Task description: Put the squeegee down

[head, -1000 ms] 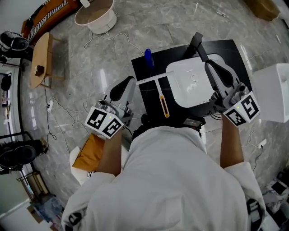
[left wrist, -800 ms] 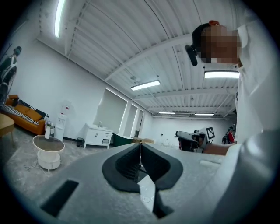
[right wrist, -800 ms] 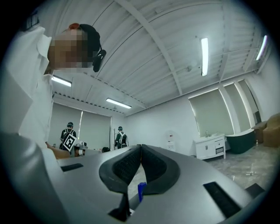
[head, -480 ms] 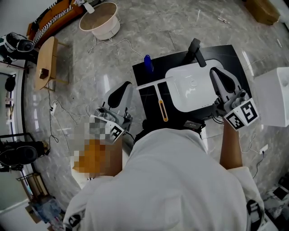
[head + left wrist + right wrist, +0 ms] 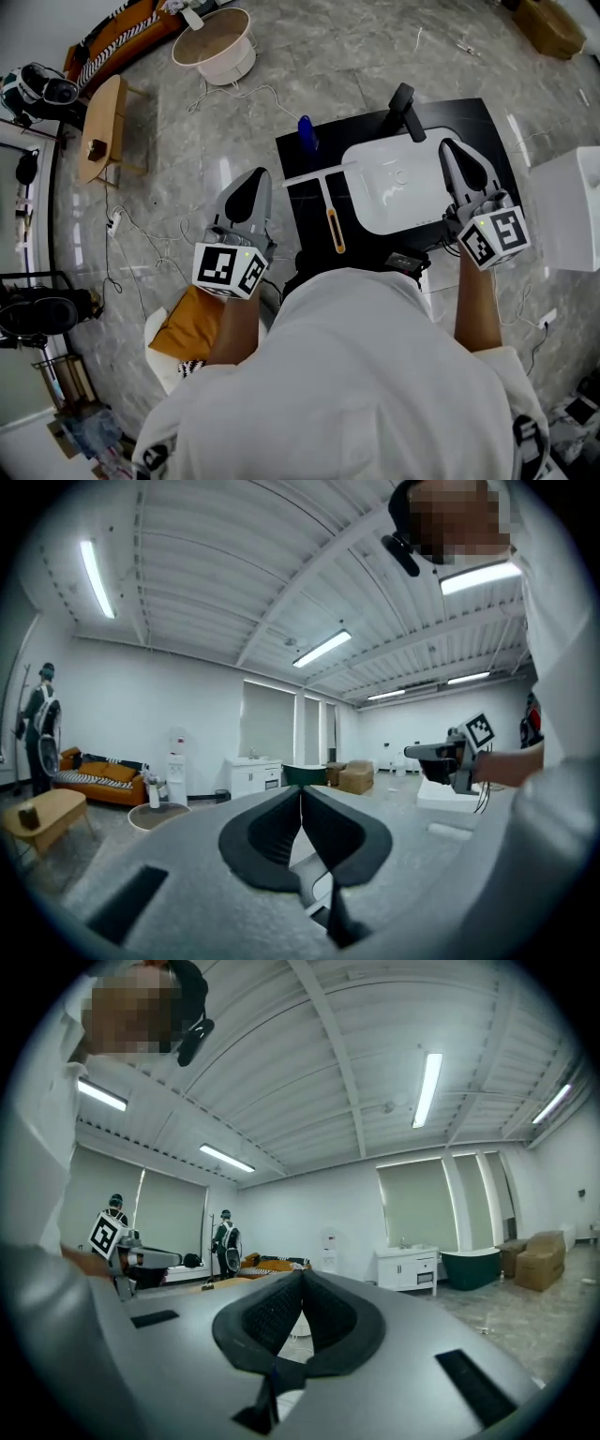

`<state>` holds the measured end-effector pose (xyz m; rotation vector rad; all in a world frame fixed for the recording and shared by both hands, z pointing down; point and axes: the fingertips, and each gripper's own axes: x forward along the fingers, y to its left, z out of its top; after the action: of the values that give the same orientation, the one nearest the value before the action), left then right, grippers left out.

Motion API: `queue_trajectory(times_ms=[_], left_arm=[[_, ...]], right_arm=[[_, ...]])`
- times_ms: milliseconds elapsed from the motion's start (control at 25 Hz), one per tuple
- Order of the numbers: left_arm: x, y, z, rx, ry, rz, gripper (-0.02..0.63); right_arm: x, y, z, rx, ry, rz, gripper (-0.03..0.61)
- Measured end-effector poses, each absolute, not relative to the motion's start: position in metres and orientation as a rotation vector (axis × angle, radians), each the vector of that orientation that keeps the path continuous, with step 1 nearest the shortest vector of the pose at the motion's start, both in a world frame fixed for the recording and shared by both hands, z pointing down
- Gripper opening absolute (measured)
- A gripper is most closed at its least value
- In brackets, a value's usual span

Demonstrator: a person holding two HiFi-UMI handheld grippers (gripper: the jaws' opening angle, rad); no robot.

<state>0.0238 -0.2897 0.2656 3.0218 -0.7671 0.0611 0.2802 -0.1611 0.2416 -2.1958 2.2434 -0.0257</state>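
The squeegee (image 5: 331, 223), white blade and orange handle, lies flat on the black tabletop (image 5: 302, 202), left of a white basin (image 5: 398, 183); neither gripper touches it. My left gripper (image 5: 246, 190) hangs off the table's left edge, jaws shut and empty, pointing away from me. My right gripper (image 5: 457, 156) is over the basin's right side, also shut on nothing. In the left gripper view the left gripper (image 5: 301, 789) points into the room with tips meeting. The right gripper view shows the right gripper (image 5: 300, 1274) the same way.
A blue object (image 5: 306, 131) and a black faucet (image 5: 404, 101) stand at the table's far edge. A white box (image 5: 570, 206) sits at the right. On the grey floor are cables, a round white tub (image 5: 214, 42), a wooden stool (image 5: 98, 131) and an orange cushion (image 5: 183, 323).
My left gripper has swung from pointing right toward the table to pointing straight away, still beside the table's left edge. The right gripper and the squeegee have hardly moved.
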Motion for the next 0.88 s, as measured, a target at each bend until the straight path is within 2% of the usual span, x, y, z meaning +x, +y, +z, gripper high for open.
queue_trajectory(times_ms=[400,880], left_arm=[[0.038,-0.286,0.291,2.953,-0.862,0.181,0.017],[0.078,-0.273,0.346,2.796,-0.819,0.453,0.018]], right_arm=[[0.289,-0.140,0.250,-2.190,2.286,0.016,0.014],[0.351,-0.092,0.295,-2.177,2.208,-0.078,0.014]])
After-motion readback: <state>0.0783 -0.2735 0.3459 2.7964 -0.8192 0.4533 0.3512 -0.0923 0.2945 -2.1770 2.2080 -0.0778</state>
